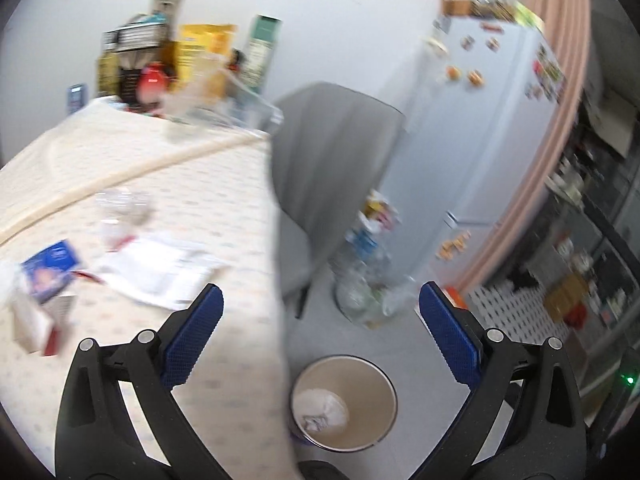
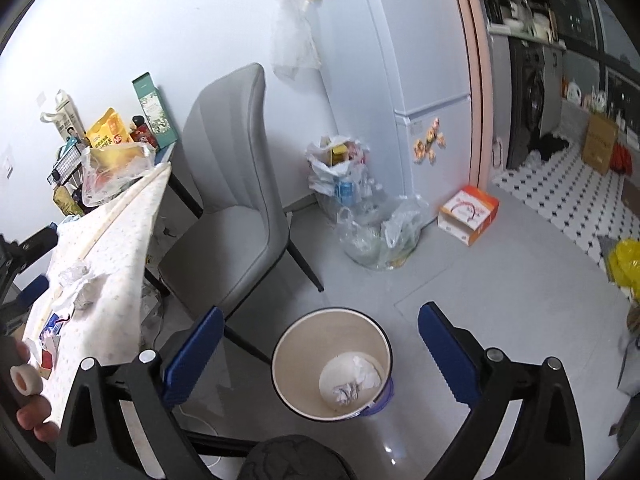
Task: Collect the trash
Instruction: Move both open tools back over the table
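Observation:
A round waste bin (image 2: 332,364) stands on the floor beside the table, with crumpled white paper (image 2: 350,378) at its bottom; it also shows in the left wrist view (image 1: 344,402). My right gripper (image 2: 320,322) is open and empty above the bin. My left gripper (image 1: 320,300) is open and empty over the table's edge. On the table (image 1: 224,184) lie a flat white wrapper (image 1: 160,268), a blue packet (image 1: 50,268), a small box (image 1: 32,324) and crumpled clear plastic (image 1: 120,210). Crumpled paper (image 2: 80,284) shows on the table in the right wrist view.
A grey chair (image 2: 236,184) stands at the table's far side. Plastic bags of bottles (image 2: 372,224) sit by the white fridge (image 2: 424,80). An orange box (image 2: 468,214) lies on the floor. Boxes and packets (image 1: 192,64) crowd the table's back.

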The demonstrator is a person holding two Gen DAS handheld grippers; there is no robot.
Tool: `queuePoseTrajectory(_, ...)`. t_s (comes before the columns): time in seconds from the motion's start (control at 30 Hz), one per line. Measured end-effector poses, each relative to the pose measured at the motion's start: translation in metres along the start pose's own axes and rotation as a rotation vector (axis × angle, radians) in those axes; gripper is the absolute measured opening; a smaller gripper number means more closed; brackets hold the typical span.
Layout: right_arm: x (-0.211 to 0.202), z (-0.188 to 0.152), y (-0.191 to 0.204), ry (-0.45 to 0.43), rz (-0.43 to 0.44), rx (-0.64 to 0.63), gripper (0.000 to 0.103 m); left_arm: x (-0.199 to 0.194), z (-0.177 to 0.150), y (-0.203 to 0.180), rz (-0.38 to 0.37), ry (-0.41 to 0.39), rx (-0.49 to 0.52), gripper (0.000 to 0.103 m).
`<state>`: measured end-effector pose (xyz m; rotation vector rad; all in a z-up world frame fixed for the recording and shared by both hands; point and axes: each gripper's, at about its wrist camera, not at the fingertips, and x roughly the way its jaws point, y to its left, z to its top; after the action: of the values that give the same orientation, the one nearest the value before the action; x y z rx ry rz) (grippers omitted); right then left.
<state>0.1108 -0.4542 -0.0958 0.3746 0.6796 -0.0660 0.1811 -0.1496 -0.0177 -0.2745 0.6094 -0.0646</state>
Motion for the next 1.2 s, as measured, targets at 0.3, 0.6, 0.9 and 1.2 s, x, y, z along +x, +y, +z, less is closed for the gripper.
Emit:
queuePoseTrajectory(0.3, -0.023, -0.008, 0.067, -0.045, 0.101, -0.082, 0.095, -0.046, -0.005, 0.089, 0.003, -0.1, -0.187, 0.097)
queuePoseTrajectory(0.6, -0.039, -0.024, 0.133, -0.076, 0.226, -0.187, 0.095, -0.088, -0.012, 0.153, 0.064, -0.2, -0.218, 0.097)
queuePoseTrajectory(0.9, -0.04, -0.043, 0.188, -0.021, 0.278, -0.259, 0.095, -0.136, -0.025, 0.218, 0.108, -0.242, -0.264, 0.097)
queuePoseTrajectory(1.2, -0.038, -0.062, 0.238, 0.039, 0.343, -0.36, 0.095, -0.13, -0.037, 0.269, 0.089, -0.134, -0.255, 0.097)
